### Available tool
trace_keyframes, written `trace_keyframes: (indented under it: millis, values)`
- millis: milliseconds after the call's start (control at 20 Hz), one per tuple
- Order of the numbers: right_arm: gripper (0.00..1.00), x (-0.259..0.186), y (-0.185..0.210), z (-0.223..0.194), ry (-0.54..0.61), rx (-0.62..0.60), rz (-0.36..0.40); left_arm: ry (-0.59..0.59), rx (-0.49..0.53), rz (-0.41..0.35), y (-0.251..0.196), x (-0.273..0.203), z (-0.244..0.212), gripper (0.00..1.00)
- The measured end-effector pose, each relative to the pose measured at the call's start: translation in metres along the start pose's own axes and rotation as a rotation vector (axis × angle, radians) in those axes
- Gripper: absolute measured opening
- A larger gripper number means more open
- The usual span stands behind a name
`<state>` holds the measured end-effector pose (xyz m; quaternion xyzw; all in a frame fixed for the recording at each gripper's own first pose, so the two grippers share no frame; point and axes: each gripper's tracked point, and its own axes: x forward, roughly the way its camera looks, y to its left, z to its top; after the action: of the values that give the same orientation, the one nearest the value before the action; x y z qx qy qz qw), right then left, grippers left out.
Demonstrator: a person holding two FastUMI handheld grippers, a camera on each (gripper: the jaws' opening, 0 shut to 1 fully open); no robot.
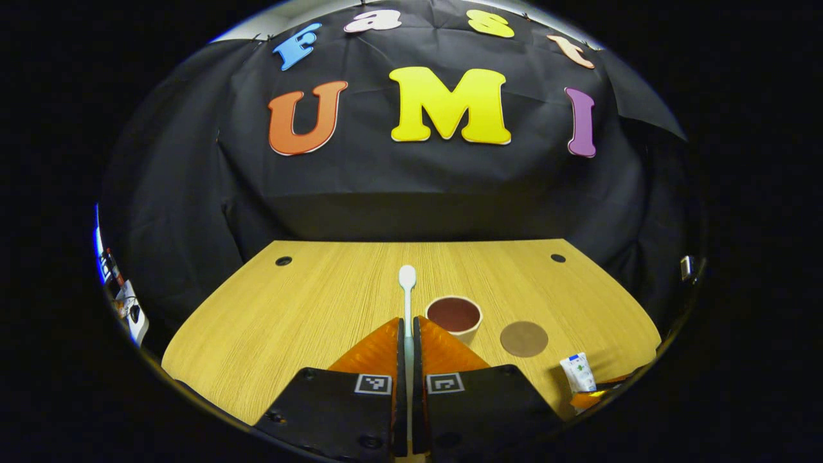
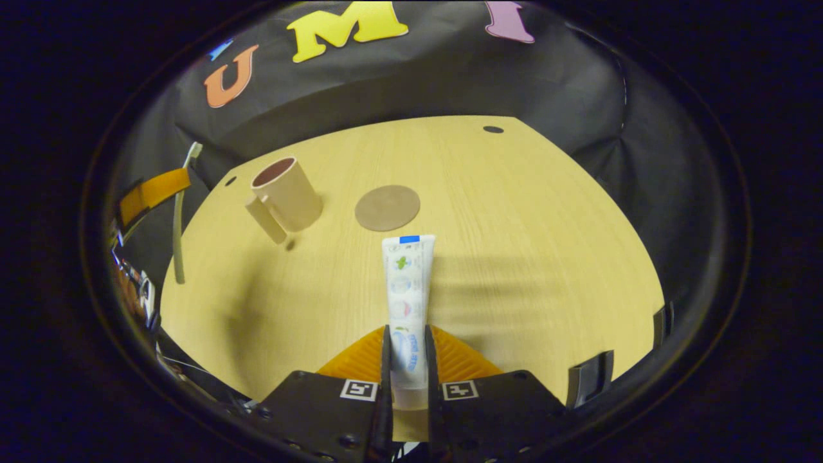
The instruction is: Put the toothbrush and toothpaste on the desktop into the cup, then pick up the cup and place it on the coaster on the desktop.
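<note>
The light wooden desktop point(image 2: 514, 212) with dark round holes near its far corners is carrying everything. Toward its far left side in the right gripper view, the beige cylindrical cup point(image 2: 287, 193) with a dark brown inside is standing upright, its handle facing the near edge. Just right of the cup, apart from it, the flat round brown coaster point(image 2: 388, 207) is lying bare on the wood.

The right gripper point(image 2: 407, 350) is clamping its two fingers on the lower part of the white toothpaste tube point(image 2: 408, 283) with a blue band at its far end; the tube's long axis is running straight ahead along the fingers, toward the coaster, above the near middle of the desktop.

The left gripper point(image 1: 407, 341) is gripping the thin white toothbrush point(image 1: 407, 292), jaws nearly together on the handle. The brush is pointing forward along the fingers, its head toward the far edge, just left of the cup.
</note>
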<state>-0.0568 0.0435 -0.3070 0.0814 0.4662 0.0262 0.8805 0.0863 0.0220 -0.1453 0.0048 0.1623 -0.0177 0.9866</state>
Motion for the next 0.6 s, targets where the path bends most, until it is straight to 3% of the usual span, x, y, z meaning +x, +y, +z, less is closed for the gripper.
trace_keyframes:
  millis: [250, 600]
  values:
    - [0.22, -0.026, -0.015, 0.025, -0.069, -0.012, -0.022, -0.172, 0.004, -0.033, -0.010, 0.045, 0.049, 0.06]
    - [0.22, -0.045, -0.036, 0.021, -0.079, -0.005, -0.059, -0.255, 0.018, -0.135, -0.041, 0.088, 0.067, 0.06]
